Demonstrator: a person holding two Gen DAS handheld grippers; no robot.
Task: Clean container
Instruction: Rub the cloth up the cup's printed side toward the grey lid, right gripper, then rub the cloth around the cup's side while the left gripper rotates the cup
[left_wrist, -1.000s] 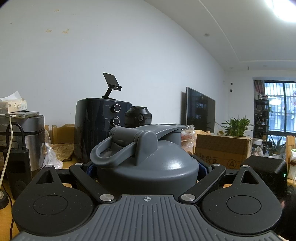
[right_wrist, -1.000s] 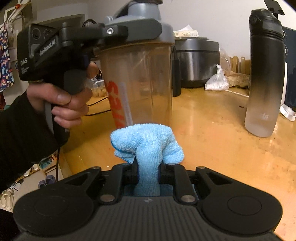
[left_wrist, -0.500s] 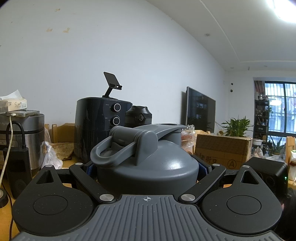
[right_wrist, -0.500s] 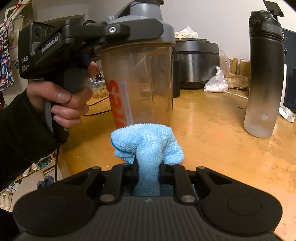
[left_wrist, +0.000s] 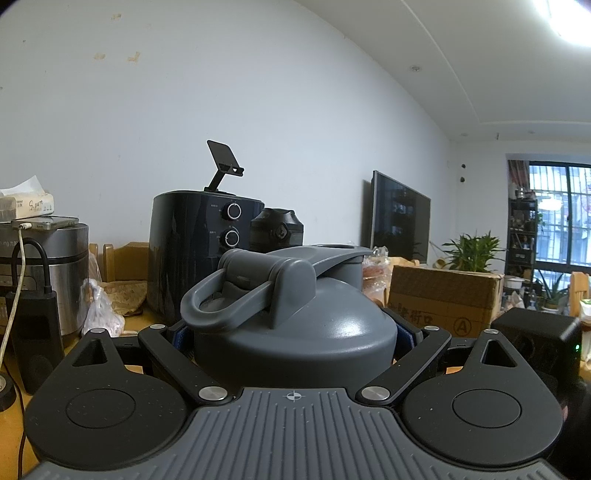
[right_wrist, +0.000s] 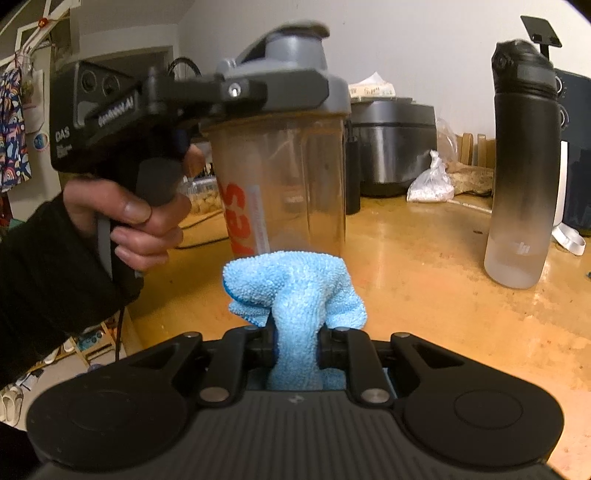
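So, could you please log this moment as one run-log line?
left gripper: shut on shaker bottle lid | right gripper: shut on blue cloth | cloth near bottle base

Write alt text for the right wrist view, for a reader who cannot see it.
The right gripper pinches a blue microfibre cloth just in front of a clear shaker bottle, which the left gripper clamps at its grey lid. A black water bottle stands on the wooden table.
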